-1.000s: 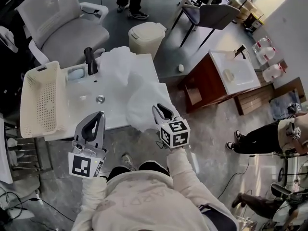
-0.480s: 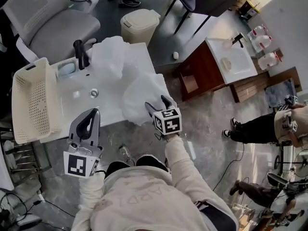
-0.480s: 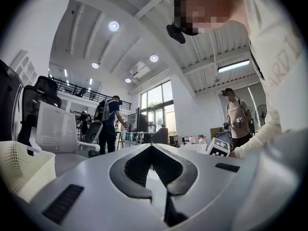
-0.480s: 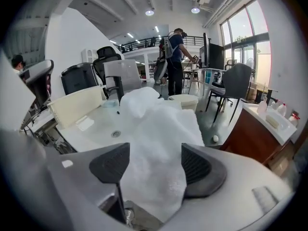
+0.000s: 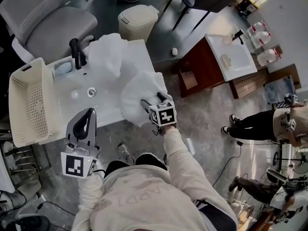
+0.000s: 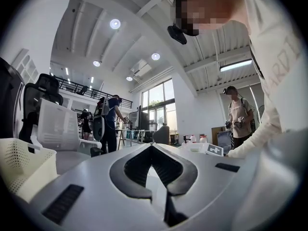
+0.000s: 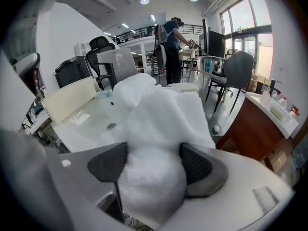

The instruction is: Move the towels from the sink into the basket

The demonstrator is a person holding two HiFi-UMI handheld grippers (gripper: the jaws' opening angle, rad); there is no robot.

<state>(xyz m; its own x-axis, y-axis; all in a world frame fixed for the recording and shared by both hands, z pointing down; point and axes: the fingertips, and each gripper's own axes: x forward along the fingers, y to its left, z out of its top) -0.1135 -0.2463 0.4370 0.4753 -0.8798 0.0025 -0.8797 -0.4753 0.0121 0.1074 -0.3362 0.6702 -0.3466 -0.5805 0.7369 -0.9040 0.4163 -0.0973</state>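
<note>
You see two towels on the one sink (image 5: 96, 110) — one towel (image 5: 107, 54) by the tap (image 5: 75, 52), one towel (image 5: 138, 88) between the opening jaws of your right gripper (image 5: 152, 100); the one basket (image 5: 28, 105) is empty; your left gripper (image 5: 89, 113) is clenched, holding nothing.

Right tongs (image 5: 152, 100) opening, white towel (image 5: 134, 87) between them.

Fluffy cloth towel (image 5: 139, 88), glossy smooth sink (image 5: 105, 100)
</note>
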